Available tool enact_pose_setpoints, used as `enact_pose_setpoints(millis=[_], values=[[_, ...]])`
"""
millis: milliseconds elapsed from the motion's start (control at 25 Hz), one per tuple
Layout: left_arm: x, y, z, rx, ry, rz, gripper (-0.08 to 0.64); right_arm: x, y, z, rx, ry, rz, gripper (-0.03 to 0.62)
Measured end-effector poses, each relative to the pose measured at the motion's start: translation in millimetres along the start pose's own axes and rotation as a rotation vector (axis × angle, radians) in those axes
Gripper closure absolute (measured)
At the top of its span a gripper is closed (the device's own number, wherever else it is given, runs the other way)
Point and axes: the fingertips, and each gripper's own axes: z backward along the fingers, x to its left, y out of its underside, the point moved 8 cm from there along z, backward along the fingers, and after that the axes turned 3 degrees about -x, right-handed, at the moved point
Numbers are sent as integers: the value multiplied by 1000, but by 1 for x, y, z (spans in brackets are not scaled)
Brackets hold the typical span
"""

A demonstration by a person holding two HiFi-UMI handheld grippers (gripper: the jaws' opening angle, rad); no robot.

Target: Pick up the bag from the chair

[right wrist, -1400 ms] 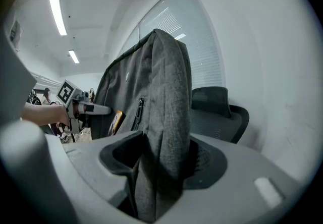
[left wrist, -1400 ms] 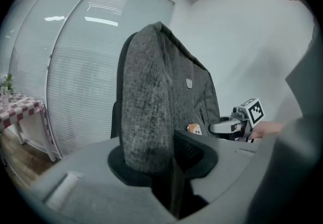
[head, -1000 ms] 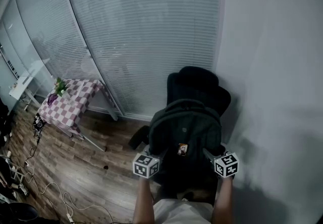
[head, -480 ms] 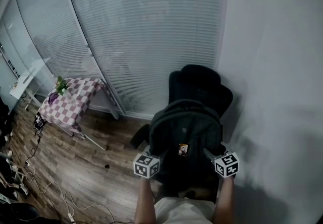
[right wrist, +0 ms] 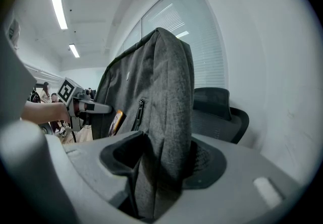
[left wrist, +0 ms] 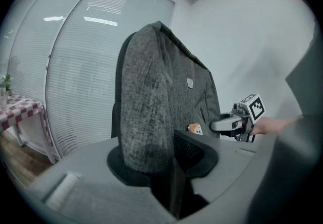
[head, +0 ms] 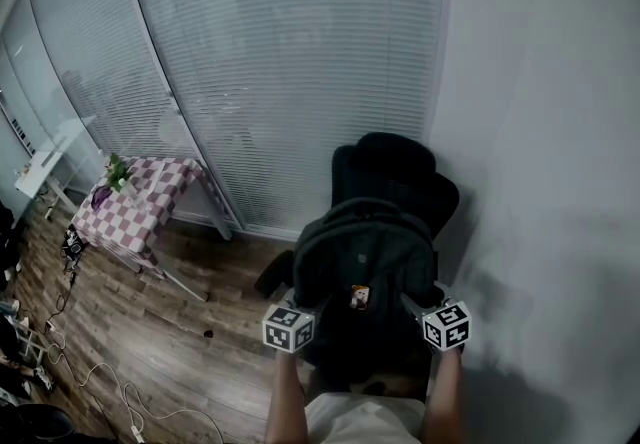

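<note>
Black office chair [head: 395,167], beside a white wall [head: 540,132]. Grey bag [head: 365,252], upright before the chair's backrest. Left gripper [left wrist: 166,160], jaws clamped on the bag's left edge. Right gripper [right wrist: 151,165], jaws clamped on its right edge.

Your left tongs [left wrist: 169,153] and right tongs [right wrist: 161,163] have smooth grey bodies with round black pads at the jaws. Each carries a white cube printed with black square markers: the left cube [head: 289,328] and the right cube [head: 447,325]. You wear a pale top [head: 360,422], plain where it shows.
</note>
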Motion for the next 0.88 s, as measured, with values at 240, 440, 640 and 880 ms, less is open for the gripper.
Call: enact_pose_setpoints(millis=[240,440,640,880], values=[[2,2,-9,3,-9,7,425,-10,-1,-7,4,-7,5,357],[9,3,-13,13,-20,10,425,-14,0,-18,10,-26,6,359],[10,1,-16,11,-23,-3,425,-18,0,-22,-4,-32,6,360],[6,0,-23,21,-18,-7,425,-24,2,-17,-2,-29,8,365]])
